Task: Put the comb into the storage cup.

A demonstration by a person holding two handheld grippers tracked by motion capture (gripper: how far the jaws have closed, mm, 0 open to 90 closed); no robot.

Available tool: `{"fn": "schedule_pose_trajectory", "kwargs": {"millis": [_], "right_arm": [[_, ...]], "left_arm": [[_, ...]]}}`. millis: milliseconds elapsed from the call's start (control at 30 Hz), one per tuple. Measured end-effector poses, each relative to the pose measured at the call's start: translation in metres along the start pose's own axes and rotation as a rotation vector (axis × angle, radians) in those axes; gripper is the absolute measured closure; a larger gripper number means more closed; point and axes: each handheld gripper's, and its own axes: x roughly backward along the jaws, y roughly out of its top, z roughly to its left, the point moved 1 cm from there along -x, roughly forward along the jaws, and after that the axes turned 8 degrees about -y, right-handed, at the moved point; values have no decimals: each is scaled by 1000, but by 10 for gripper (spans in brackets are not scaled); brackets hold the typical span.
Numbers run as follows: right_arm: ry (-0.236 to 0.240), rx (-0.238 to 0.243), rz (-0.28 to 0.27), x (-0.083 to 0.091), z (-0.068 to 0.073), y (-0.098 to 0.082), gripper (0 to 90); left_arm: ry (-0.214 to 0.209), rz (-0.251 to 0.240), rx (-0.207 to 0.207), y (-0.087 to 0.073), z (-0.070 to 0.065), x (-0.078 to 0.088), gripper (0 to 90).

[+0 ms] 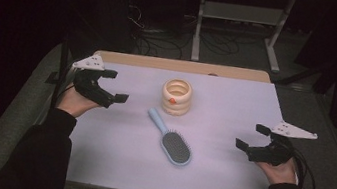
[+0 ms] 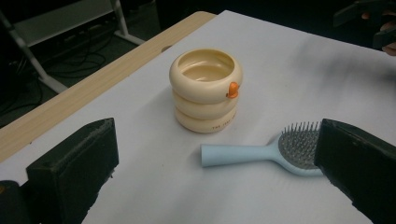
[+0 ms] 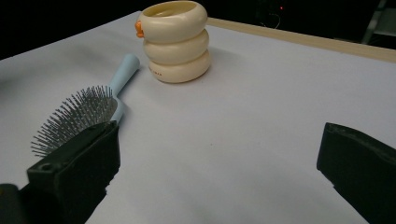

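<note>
Hairbrush first: we see the pale blue plastic paddle hairbrush with grey bristles (image 1: 173, 139) lying flat near the middle of the white table (image 1: 224, 183), bristles up, and its long axis runs on a diagonal, with the handle end pointing away from us and leftward toward the cream holder shaped like three stacked rings, marked with a small orange knob (image 1: 176, 96), and the bristled head toward the near right. The handle tip lies just beside the holder's base but apart from it. Our left gripper (image 1: 116, 86) hovers at the far left of the table, jaws spread and holding nothing; our right gripper (image 1: 252, 136) hovers at the near right, jaws likewise spread and empty. Neither touches anything. We judge the head of the brush lies closer to our right gripper, while the slim handle lies closer to our left, which looks across it in the left gripper view. A grasp across the handle would mean closing at right angles to that diagonal.
</note>
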Motion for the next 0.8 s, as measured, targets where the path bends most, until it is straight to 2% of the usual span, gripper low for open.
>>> {"fn": "schedule_pose_trajectory", "kwargs": {"millis": [233, 500, 800], "right_arm": [[2, 1, -3, 0, 0, 0, 0], [6, 9, 3, -1, 1, 0, 0], [7, 11, 1, -1, 1, 0, 0]], "left_arm": [[-15, 20, -3, 4, 1, -15, 0], [-44, 73, -18, 4, -2, -37, 0], [-64, 78, -23, 7, -2, -50, 0]]}}
